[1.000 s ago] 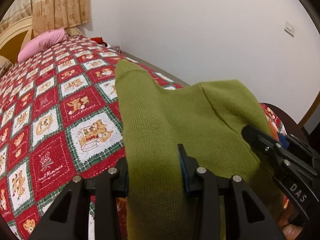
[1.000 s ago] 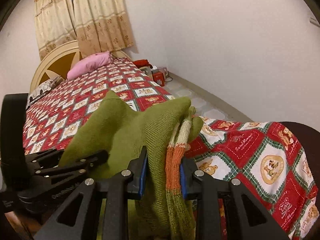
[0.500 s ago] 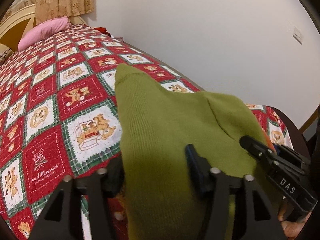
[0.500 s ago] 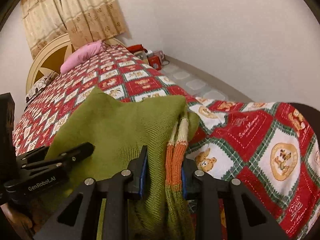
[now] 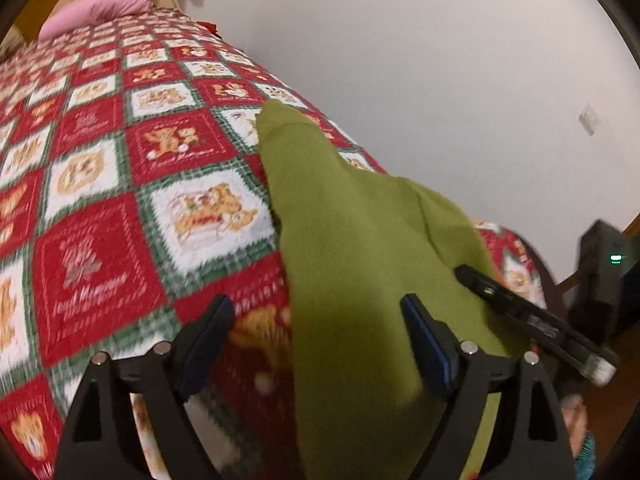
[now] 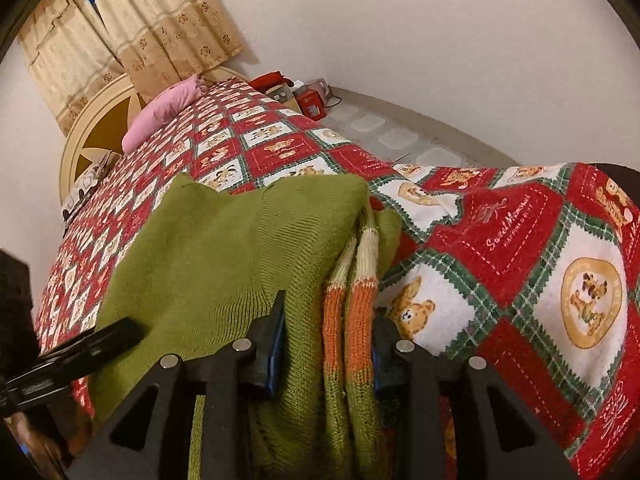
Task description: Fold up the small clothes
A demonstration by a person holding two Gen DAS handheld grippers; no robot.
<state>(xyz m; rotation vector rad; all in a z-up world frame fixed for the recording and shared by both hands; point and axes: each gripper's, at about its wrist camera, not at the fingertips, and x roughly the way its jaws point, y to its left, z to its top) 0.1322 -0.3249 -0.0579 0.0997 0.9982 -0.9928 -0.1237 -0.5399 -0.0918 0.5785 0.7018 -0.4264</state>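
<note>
The left gripper [image 5: 316,320] had just been opening; its jaws stood wide, the green sweater [image 5: 360,240] lying between them but free of both pads. A second earlier those pads had clamped the same edge. This release suggests the fold had been laid on the quilt [image 5: 120,220]. The right gripper [image 6: 326,332] was narrow, with its pads pressed on the sweater's striped orange band [image 6: 352,320]. The sweater rested flatter on the bed than before, near its foot end.
</note>
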